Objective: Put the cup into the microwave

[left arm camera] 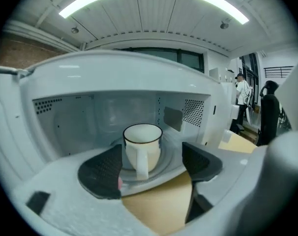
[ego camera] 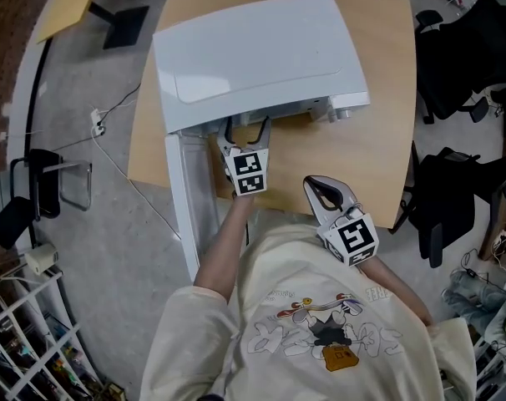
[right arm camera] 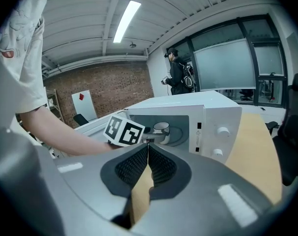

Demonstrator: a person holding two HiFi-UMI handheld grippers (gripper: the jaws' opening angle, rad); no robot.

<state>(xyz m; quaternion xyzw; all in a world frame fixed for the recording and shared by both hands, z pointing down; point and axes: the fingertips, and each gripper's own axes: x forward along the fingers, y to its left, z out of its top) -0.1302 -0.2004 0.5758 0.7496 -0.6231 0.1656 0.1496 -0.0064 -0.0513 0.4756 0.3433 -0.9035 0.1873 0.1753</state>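
— Where is the cup (left arm camera: 142, 144)?

— Inside the microwave (ego camera: 261, 53), upright on the glass turntable (left arm camera: 169, 154), its handle turned towards you. The microwave stands at the far left part of the table (ego camera: 378, 98), with its front facing the near edge. Its door (ego camera: 186, 199) is swung open to your left, out past that near edge.

— And what has my left gripper (left arm camera: 151, 163) got?

— Nothing. You hold it at the mouth of the cavity with the jaws spread wide. The cup shows in the gap between the two dark pads but sits further in. The right-hand pad is clear of it. The left-hand pad overlaps the cup's edge in the left gripper view, yet it does not look pressed against it.

— The right gripper (right arm camera: 146, 163)?

— Its jaws are closed, pad against pad, with nothing between them. You hold it back by your body, over the table's near edge and to the right of the open microwave. It points towards the microwave's front, where the cup and your left arm show in its view.
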